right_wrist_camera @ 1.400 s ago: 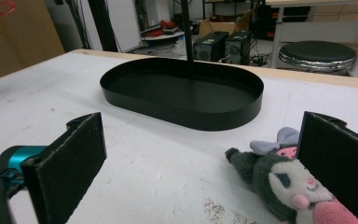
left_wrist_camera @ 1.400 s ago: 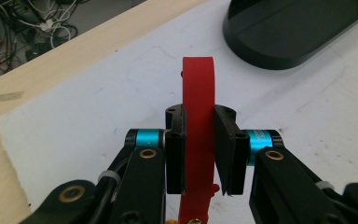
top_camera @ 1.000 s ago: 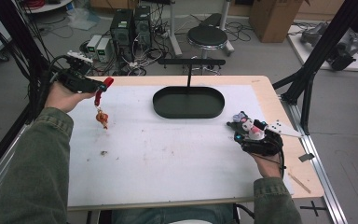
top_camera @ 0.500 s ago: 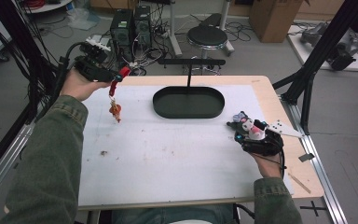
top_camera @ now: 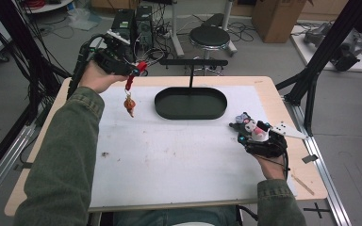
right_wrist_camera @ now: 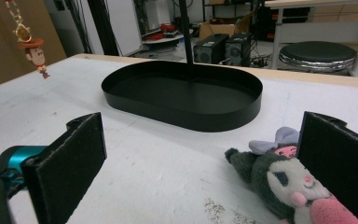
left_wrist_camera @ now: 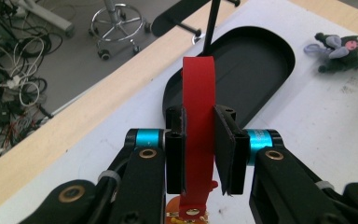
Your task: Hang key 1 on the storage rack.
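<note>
My left gripper hangs over the table's far left corner, shut on the red strap of a keychain. A small cowboy figure dangles from the strap above the white mat. In the left gripper view the pads press on the red strap from both sides of my left gripper. A black oval tray with an upright post and crossbar stands at the far middle. My right gripper rests open at the right, with a grey plush toy lying between its jaws, close to the right one.
A white mat covers the wooden table. A dark speck lies on it at the left. Beyond the far edge stand a stool, computer cases and loose cables. Black frame struts rise at the right.
My left hand has carried the keychain up, to the right and toward the table's far edge, nearer the tray's crossbar. The right hand and the plush toy have stayed put.
</note>
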A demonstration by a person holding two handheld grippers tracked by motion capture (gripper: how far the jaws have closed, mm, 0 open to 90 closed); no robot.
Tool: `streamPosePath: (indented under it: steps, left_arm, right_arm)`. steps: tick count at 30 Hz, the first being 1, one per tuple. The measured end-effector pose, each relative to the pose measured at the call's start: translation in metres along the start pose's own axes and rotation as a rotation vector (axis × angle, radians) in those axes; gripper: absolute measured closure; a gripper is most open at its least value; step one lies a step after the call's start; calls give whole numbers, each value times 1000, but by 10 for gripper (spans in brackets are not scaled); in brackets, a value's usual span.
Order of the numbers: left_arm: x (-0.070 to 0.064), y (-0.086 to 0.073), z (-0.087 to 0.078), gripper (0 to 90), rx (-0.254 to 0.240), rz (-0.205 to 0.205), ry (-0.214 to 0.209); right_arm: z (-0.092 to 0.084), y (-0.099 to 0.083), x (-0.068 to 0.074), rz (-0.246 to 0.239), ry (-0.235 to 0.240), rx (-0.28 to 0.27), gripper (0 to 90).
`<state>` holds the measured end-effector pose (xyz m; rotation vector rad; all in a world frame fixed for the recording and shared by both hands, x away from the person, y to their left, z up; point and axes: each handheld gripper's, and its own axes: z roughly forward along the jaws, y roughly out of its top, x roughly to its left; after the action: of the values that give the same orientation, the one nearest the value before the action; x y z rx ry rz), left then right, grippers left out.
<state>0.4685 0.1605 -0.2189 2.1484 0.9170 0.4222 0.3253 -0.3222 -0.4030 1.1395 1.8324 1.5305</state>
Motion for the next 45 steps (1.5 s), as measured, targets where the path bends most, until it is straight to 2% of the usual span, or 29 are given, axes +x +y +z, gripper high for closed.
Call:
streamPosePath:
  steps: [7,9,16,20,27,35,38,42,45]
  left_arm:
    - [-11,18,16,751,7,9,-17]
    - [-15,26,23,751,16,27,-26]
    - [-24,40,39,751,35,48,-39]
    - [-27,45,46,751,37,46,-34]
    - [-24,60,56,751,38,39,-20]
    - [-21,68,64,751,29,32,-10]
    - [-19,71,69,751,40,36,13]
    - [-19,75,72,751,32,40,18]
    - [-20,84,74,751,26,52,27]
  right_arm:
    - [-1,0,-1,4,5,-2,4]
    - [-1,0,-1,2,6,-3,5]
    - [-2,-1,-3,4,12,-4,4]
    - [-2,-1,-4,5,12,-7,4]
    - [-3,-1,-5,9,14,-9,4]
    - [-5,-1,-6,15,6,-7,4]
    - [-5,-1,-6,14,6,-10,4]
    - [-7,-2,-7,14,4,-9,4]
    - [-7,-2,-7,16,3,-10,4]
